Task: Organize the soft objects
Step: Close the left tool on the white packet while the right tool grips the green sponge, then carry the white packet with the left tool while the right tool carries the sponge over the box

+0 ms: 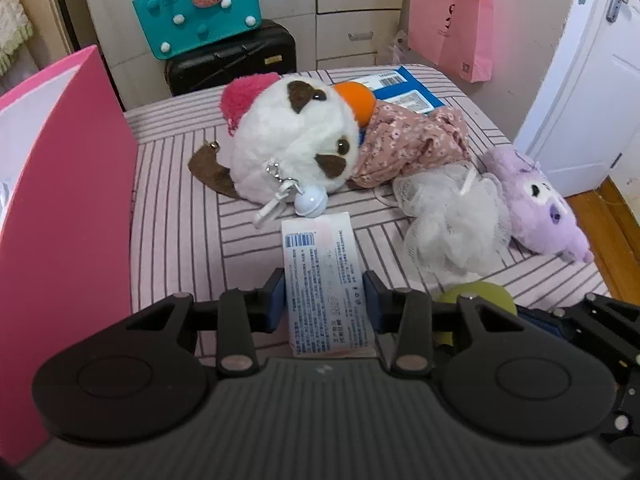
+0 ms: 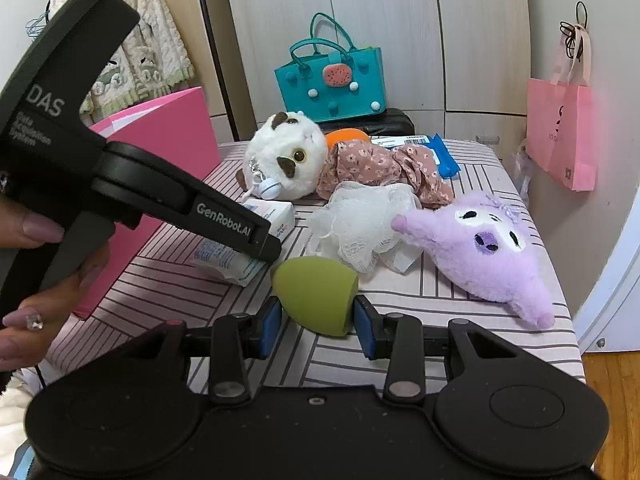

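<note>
Green sponge (image 2: 316,294) between blue pads (image 2: 273,318)

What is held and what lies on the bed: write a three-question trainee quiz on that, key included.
1. True or false: the right gripper is closed on the green sponge.
2. What does the left gripper hold? A: white cat plush. B: tissue pack. C: blue packet.
3. In the right wrist view, which toy lies just right of the white mesh puff?

Key: 1 true; 2 B; 3 the purple plush.
</note>
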`<state>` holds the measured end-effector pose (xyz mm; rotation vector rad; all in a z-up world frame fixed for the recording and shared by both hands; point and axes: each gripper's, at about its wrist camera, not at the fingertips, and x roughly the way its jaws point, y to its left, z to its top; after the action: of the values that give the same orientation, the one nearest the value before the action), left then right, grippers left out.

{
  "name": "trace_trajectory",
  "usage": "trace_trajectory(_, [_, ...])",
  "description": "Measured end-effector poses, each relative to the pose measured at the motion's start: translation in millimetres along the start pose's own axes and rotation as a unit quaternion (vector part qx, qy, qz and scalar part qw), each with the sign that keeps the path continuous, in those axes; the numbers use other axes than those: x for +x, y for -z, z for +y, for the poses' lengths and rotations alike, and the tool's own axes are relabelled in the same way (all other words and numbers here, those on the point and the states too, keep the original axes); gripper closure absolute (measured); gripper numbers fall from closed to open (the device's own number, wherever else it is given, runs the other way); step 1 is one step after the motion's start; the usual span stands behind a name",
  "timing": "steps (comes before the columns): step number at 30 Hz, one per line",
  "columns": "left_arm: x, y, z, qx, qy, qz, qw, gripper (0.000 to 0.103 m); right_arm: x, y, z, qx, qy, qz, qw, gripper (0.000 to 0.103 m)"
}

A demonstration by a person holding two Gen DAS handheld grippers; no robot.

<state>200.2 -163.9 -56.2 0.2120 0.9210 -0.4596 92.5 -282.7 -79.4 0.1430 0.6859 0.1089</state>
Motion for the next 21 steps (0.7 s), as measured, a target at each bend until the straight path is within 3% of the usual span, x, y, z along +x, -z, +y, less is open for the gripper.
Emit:
trace_trajectory(13, [-29.7, 4.4, -10.4, 0.018, 0.032, 0.01, 0.9993, 0.064, -11.1, -3.5, -33.4, 0.052, -0.023, 0.015, 0.998, 0.059])
trace_trajectory(21, [-51.7, 17.0, -6.9, 0.016, 0.045, 0.016, 0.9987, 0.064, -28.9, -5.6, -29.7, 0.051, -0.041, 0.014, 0.998, 0.059])
